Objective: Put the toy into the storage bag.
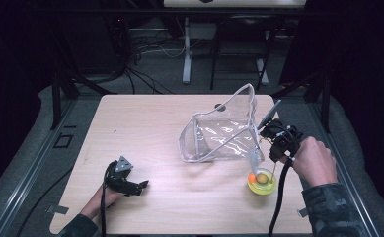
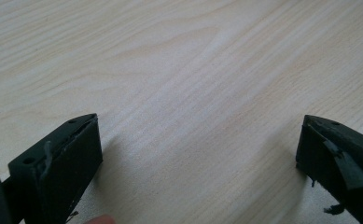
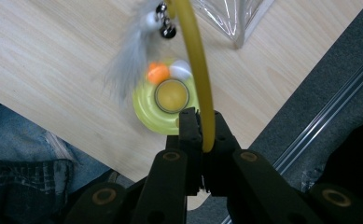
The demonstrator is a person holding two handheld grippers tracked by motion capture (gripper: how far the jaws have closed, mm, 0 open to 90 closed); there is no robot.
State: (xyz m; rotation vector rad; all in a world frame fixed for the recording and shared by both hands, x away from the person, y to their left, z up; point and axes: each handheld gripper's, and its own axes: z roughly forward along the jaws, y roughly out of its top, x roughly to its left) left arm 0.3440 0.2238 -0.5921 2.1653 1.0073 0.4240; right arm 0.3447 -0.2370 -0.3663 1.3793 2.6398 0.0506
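Two black jaws of the right gripper are clamped on the thin yellow wand of a cat toy, low on its stem, just above the toy's yellow-green round base. That base sits on the worktop near its front right corner, with an orange ball and a white ball in its track. A grey feather and small bells hang from the wand's upper end. The clear plastic pouch stands open just behind the toy, its mouth facing left.

The grip looks narrow and off to one side of the pads, so the slim, springy wand could slip or swing out if the hand turns quickly. Lifting by the wand could tip the base and shed the balls. The feather and bells may catch on the pouch's rim, and the light pouch could slide or fold, since nothing holds it.

The left gripper rests on the worktop well to the left, jaws wide apart and empty, over bare wood. Cables lie on the floor beyond the far edge
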